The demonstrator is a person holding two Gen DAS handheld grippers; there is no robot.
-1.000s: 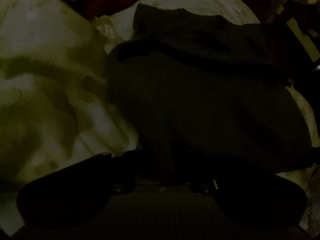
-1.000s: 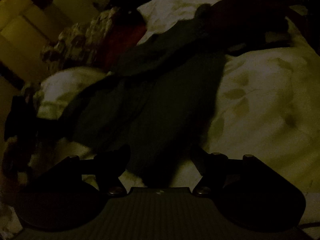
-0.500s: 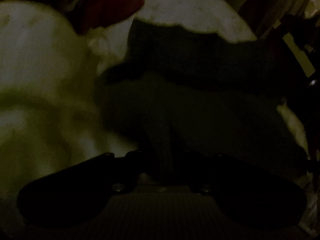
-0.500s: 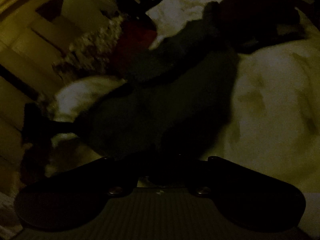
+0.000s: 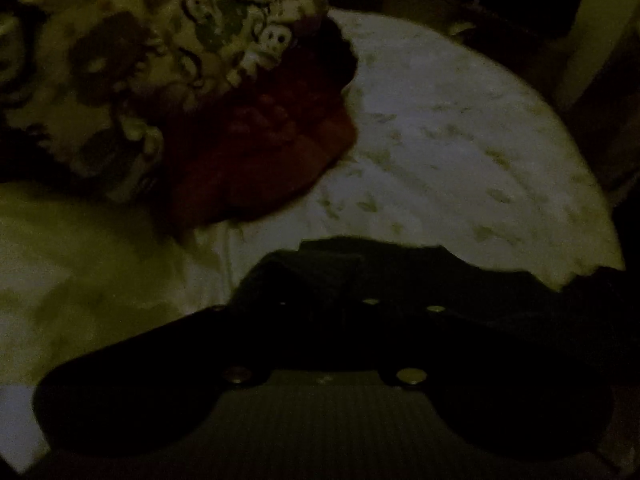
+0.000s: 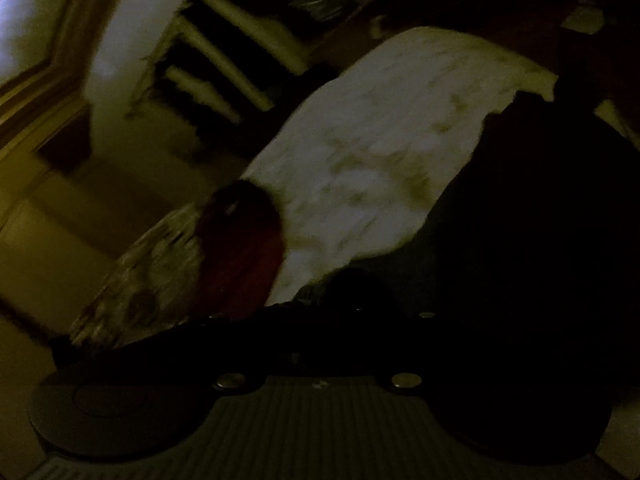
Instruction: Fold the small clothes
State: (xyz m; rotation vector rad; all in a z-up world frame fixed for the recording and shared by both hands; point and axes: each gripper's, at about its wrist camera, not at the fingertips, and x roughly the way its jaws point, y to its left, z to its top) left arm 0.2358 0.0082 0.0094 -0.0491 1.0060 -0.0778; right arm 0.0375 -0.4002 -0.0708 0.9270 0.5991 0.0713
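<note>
Both grippers have swung across the bed since the earlier frames, carrying the dark garment (image 5: 420, 276) with them, so it now fills only the 6 o'clock part of the left view; the left gripper (image 5: 324, 300) has its jaws drawn together with dark cloth bunched between them; the right gripper (image 6: 320, 312) is likewise closed, dark cloth massed from 3 to 5 o'clock (image 6: 532, 240); no writing is legible; the pale leaf-print sheet (image 5: 460, 152) lies beyond; a red cloth (image 5: 260, 148) and a floral-patterned fabric (image 5: 160, 40) sit at 11 o'clock; dimness and blur hide the fingertips.
</note>
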